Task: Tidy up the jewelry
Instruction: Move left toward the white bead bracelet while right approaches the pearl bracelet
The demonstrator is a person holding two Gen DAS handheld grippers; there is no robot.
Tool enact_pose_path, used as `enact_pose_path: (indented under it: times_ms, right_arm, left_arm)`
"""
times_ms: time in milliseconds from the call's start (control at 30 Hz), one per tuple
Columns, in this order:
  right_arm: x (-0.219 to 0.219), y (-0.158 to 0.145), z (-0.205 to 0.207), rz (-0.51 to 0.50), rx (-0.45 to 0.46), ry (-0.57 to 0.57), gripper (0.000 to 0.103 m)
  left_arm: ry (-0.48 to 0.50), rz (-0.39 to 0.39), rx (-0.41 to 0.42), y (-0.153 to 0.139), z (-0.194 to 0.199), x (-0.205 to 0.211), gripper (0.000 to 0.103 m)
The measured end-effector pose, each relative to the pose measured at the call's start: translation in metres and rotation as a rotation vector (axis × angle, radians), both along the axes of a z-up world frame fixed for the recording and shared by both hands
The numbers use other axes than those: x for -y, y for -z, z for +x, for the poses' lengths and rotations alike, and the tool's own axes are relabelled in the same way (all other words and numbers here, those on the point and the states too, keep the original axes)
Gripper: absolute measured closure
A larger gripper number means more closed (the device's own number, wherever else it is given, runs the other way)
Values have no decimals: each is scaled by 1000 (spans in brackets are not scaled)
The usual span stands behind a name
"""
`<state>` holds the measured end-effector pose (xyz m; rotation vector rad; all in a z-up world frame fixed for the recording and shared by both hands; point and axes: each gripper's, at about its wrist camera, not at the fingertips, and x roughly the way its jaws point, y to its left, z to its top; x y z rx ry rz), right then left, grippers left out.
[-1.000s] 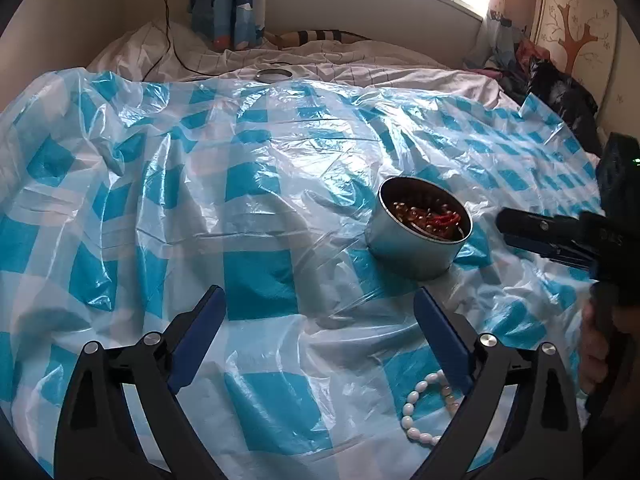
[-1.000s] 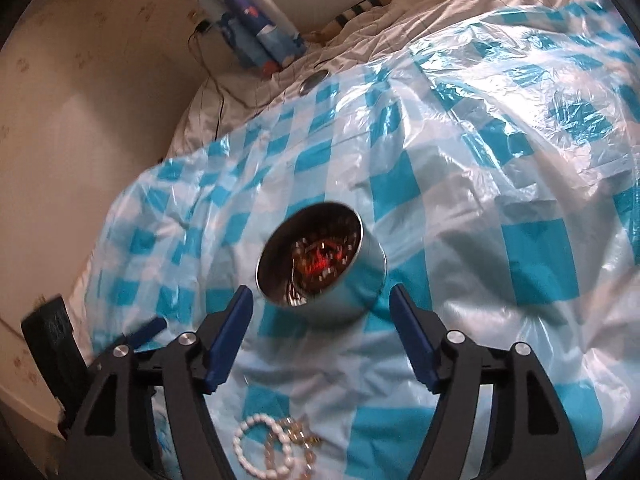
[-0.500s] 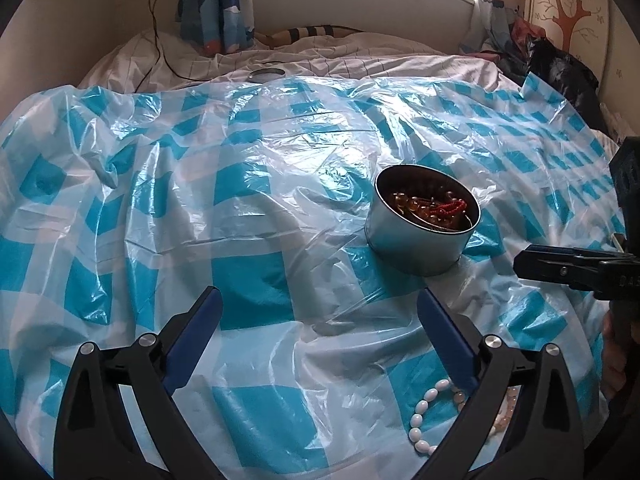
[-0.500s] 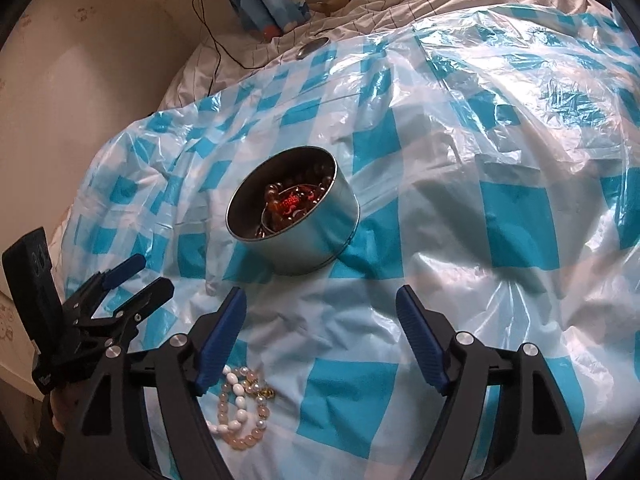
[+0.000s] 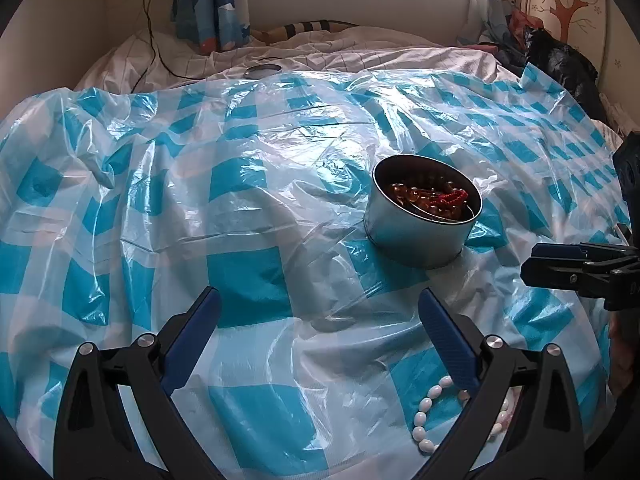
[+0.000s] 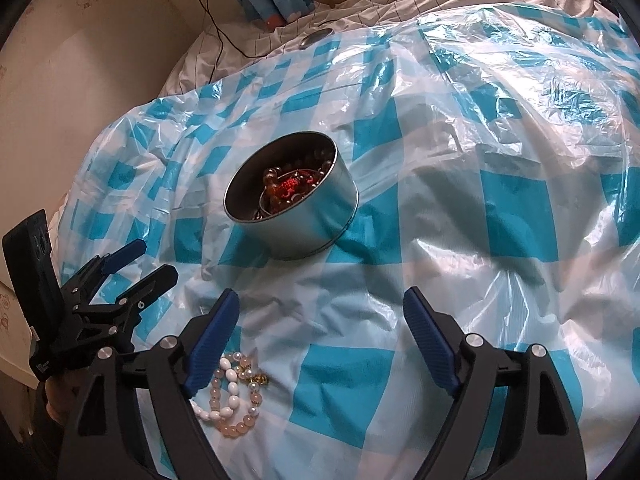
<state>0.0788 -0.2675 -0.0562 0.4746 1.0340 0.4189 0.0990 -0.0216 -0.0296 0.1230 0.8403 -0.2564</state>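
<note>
A round metal tin [image 5: 424, 216] holding amber and red beads stands on the blue-and-white checked plastic sheet [image 5: 240, 200]; it also shows in the right wrist view [image 6: 292, 208]. A pile of white and pink bead bracelets [image 6: 234, 396] lies on the sheet near the front, beside my right gripper's left finger, and shows partly behind my left gripper's right finger [image 5: 430, 420]. My left gripper [image 5: 316, 304] is open and empty, short of the tin. My right gripper [image 6: 320, 308] is open and empty, just in front of the tin.
The sheet covers a bed with white bedding [image 5: 320, 52]. A round metal lid [image 5: 262, 70] lies at the sheet's far edge. A black cable [image 5: 154, 40] runs to a wall socket. Dark clothes [image 5: 560, 64] are piled at the far right.
Both grippers have drawn back from the tin and risen a little. The right gripper has tilted down, so more of the bracelets show. Nothing was taken hold of.
</note>
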Motion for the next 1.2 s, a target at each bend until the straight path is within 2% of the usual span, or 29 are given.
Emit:
enact_pose_path:
  times_ms: [133, 467, 633, 867, 1033, 1100, 1167, 1200]
  right_arm:
    - [-4, 2, 0, -29, -6, -16, 21]
    - [-33, 2, -7, -192, 31, -130, 15]
    - [-52, 4, -15, -284, 48, -223, 14]
    - [-65, 5, -29, -332, 68, -328, 10]
    - [-75, 4, -39, -465, 124, -345, 7]
    - [-75, 5, -38, -599, 155, -301, 7]
    - [-66, 6, -35, -681, 165, -245, 7]
    - [-59, 6, -33, -714, 163, -207, 7]
  left_arm:
    - [19, 3, -8, 1, 0, 1, 8]
    - [104, 33, -19, 3, -5, 12, 8]
    - [201, 124, -1, 8, -16, 28, 8]
    - [328, 272, 24, 16, -37, 40, 8]
    - [362, 351, 17, 29, -43, 49, 8]
    - [368, 377, 31, 33, -45, 53, 8]
    - [334, 395, 43, 33, -40, 51, 8]
    - [285, 414, 52, 33, -33, 47, 8]
